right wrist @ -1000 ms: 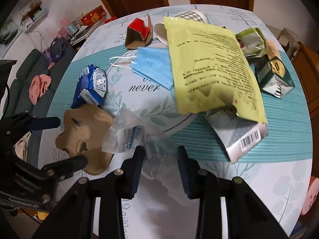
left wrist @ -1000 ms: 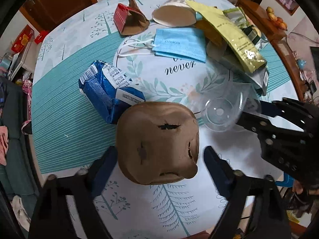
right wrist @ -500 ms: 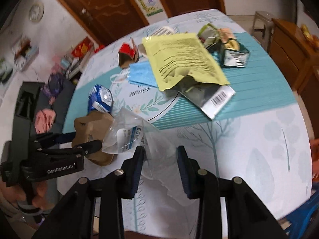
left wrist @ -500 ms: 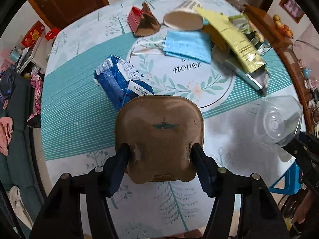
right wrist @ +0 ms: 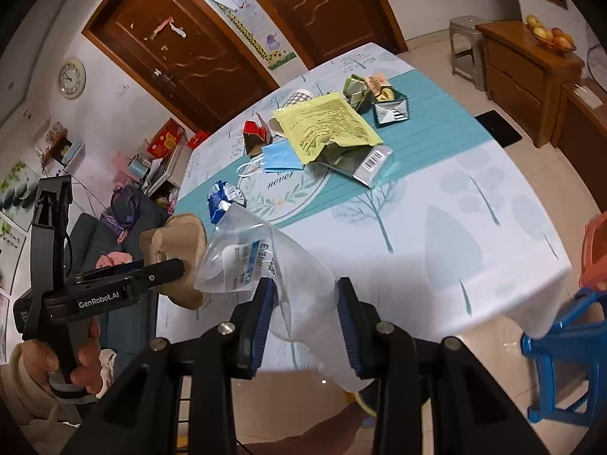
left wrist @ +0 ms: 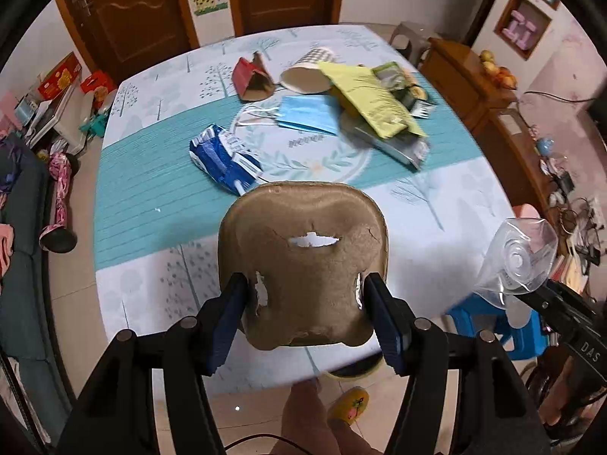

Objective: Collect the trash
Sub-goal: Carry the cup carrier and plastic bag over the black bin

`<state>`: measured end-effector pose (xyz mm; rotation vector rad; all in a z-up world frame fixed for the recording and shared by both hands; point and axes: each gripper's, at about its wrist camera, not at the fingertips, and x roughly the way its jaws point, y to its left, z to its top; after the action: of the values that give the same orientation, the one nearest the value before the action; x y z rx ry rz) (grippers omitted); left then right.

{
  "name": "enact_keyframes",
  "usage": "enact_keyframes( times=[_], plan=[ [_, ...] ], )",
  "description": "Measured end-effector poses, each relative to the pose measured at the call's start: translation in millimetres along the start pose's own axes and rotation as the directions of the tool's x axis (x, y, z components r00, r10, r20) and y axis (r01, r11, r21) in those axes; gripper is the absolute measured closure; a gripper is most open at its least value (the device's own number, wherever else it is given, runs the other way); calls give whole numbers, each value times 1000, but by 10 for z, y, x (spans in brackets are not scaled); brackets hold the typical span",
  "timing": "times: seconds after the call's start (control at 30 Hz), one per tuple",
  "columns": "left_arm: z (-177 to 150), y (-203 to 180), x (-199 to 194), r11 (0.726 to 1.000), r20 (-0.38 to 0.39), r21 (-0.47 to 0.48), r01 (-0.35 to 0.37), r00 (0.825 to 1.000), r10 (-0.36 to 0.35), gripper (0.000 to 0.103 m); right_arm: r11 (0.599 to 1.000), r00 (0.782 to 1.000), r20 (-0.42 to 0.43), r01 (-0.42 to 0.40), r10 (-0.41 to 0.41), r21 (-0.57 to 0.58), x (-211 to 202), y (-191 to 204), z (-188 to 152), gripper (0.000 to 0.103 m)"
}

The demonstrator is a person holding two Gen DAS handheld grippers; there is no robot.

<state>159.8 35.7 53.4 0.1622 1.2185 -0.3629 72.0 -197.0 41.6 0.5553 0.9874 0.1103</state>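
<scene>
My left gripper (left wrist: 303, 314) is shut on a torn brown pulp tray (left wrist: 303, 261) and holds it above the table's near edge; the tray also shows in the right wrist view (right wrist: 178, 250). My right gripper (right wrist: 303, 314) is shut on a crumpled clear plastic cup (right wrist: 273, 265), held off the table's front edge; the cup shows at the right in the left wrist view (left wrist: 519, 258). On the table lie a blue wrapper (left wrist: 224, 159), a blue face mask (left wrist: 307, 113), a yellow pouch (left wrist: 375, 102), a paper cup (left wrist: 307, 76) and a red carton (left wrist: 250, 79).
The table (left wrist: 151, 197) carries a teal and white cloth. A silver pouch (right wrist: 364, 159) and green cartons (right wrist: 379, 94) lie at its right. A blue stool (right wrist: 561, 352) stands on the floor at the right, a wooden cabinet (right wrist: 531, 76) beyond, a sofa (left wrist: 19, 246) at the left.
Both grippers have lifted up and pulled back from the table with the tray and the cup in them. The left jaws closed on the tray a second ago.
</scene>
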Motion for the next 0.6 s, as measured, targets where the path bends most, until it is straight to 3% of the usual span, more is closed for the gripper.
enact_keyframes(
  times=[0.3,0.6],
  plan=[
    [-636,-473,-432,995,37,82,61,997,-64,41,1000,1000,10,3,-3,-3,-476,-94,-602,69],
    [-1161,-914,-565,984,27,147,98,994,-103,41,1000,1000,-25,12,-11,22,-664,-389,-1110,69]
  ],
)
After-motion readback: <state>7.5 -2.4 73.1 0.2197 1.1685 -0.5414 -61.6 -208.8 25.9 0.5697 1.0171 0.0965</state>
